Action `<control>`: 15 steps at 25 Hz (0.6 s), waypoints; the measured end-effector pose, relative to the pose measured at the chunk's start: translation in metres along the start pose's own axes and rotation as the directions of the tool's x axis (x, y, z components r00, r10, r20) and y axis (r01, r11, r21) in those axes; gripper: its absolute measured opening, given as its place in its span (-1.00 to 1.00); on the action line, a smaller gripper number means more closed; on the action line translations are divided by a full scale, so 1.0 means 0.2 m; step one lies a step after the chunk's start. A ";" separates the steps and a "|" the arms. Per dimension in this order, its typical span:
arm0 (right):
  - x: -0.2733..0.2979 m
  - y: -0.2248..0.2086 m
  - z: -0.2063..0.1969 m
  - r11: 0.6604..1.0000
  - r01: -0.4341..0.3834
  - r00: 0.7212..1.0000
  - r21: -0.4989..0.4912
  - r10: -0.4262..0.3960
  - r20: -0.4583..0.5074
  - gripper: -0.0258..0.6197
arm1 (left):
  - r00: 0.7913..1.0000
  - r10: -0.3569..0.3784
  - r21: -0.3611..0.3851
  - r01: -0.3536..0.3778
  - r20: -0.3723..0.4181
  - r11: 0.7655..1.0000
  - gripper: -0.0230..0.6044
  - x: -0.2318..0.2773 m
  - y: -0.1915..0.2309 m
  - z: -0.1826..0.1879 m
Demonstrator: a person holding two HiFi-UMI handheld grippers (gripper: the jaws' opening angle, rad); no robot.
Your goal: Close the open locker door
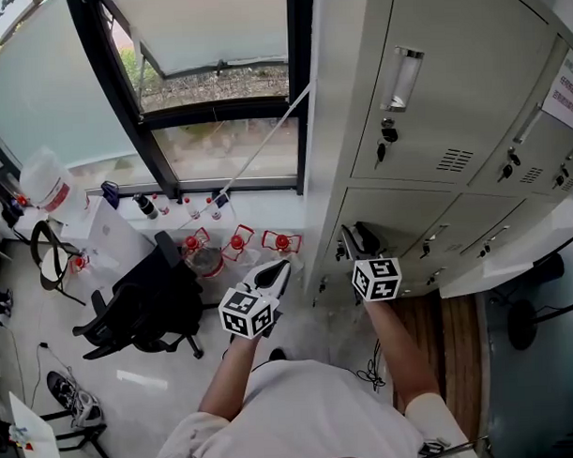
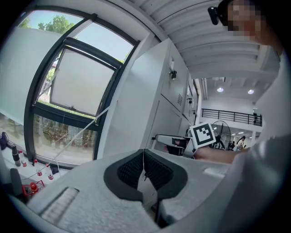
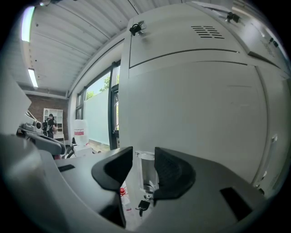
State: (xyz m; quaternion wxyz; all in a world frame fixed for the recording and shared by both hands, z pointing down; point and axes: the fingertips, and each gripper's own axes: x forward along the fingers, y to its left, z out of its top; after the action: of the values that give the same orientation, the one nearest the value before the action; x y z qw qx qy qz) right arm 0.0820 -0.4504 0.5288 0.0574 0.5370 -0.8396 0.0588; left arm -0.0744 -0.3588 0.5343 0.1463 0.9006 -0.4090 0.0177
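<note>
A tall dark-framed window (image 1: 216,85) rises beyond the left fingers (image 1: 272,276). Left of them a black office chair (image 1: 144,308) stands on the pale floor (image 1: 132,379), with red-capped bottles (image 1: 236,242) just ahead.

White short-sleeved shirt (image 1: 302,411); grey hand-held grippers (image 1: 279,270) (image 1: 348,238) with black-and-white marker cubes (image 1: 245,312).

The lockers (image 1: 451,105) are seen steeply from above in the head view, faced at close range in the right gripper view, and seen obliquely, beside the window (image 2: 72,86), in the left gripper view.
</note>
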 end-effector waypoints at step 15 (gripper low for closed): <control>-0.06 0.00 0.03 1.000 0.028 1.000 -0.015 -0.028 -0.004 -0.45 | 0.999 -0.041 -0.010 0.041 -0.006 0.999 -0.88 0.00 -0.03 -0.02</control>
State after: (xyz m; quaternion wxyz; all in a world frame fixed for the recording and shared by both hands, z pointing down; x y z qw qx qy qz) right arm 0.0878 -0.4404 0.5209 0.0639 0.5481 -0.8323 0.0531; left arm -0.0686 -0.3540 0.5369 0.1522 0.9081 -0.3899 0.0155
